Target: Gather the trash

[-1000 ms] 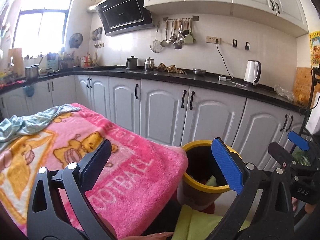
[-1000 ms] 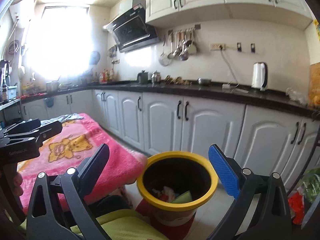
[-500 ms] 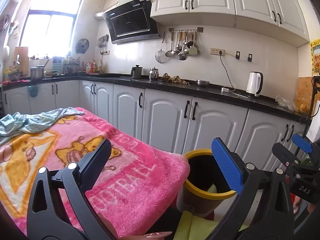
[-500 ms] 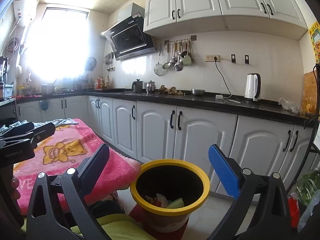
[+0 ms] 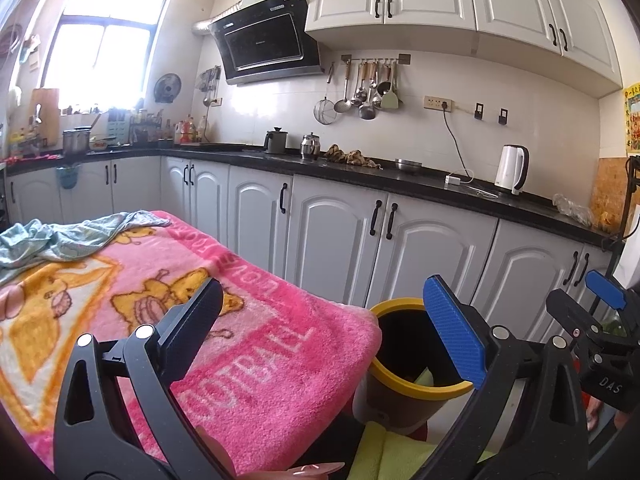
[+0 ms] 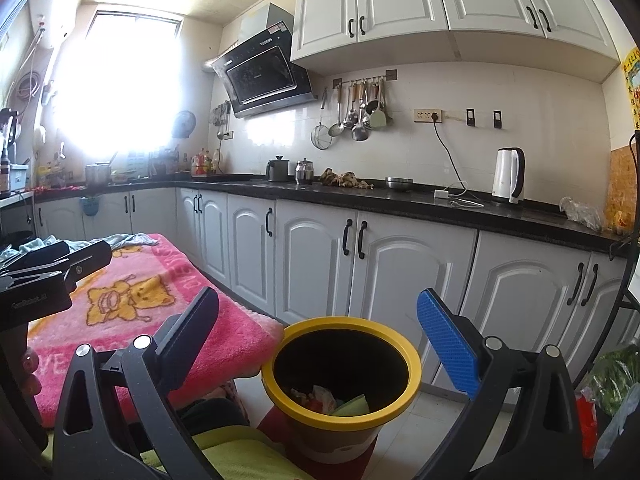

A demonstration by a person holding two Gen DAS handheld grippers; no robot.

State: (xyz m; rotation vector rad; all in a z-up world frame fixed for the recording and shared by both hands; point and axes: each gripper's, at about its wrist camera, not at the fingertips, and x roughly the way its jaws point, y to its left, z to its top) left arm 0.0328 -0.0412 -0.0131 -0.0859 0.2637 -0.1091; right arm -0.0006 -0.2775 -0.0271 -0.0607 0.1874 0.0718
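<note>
A yellow-rimmed trash bin (image 6: 340,364) stands on the floor beside the table, with crumpled paper and a green scrap (image 6: 352,406) inside. In the left wrist view the same bin (image 5: 416,360) shows past the blanket's corner. My right gripper (image 6: 320,340) hovers above and in front of the bin, open, with nothing between its fingers. My left gripper (image 5: 324,328) is held over the pink blanket's near corner, open and empty. The right gripper's blue pad (image 5: 604,290) shows at the far right of the left wrist view.
A pink cartoon blanket (image 5: 160,312) covers the table, with a light blue cloth (image 5: 60,240) bunched at its far left. White cabinets (image 6: 360,264) under a black counter run behind. A kettle (image 6: 508,176) stands on the counter. Bags (image 6: 612,380) lie at the right.
Both wrist views have tilted upward and pulled back a little, so the bin sits lower in the frames. Both grippers stay open and empty.
</note>
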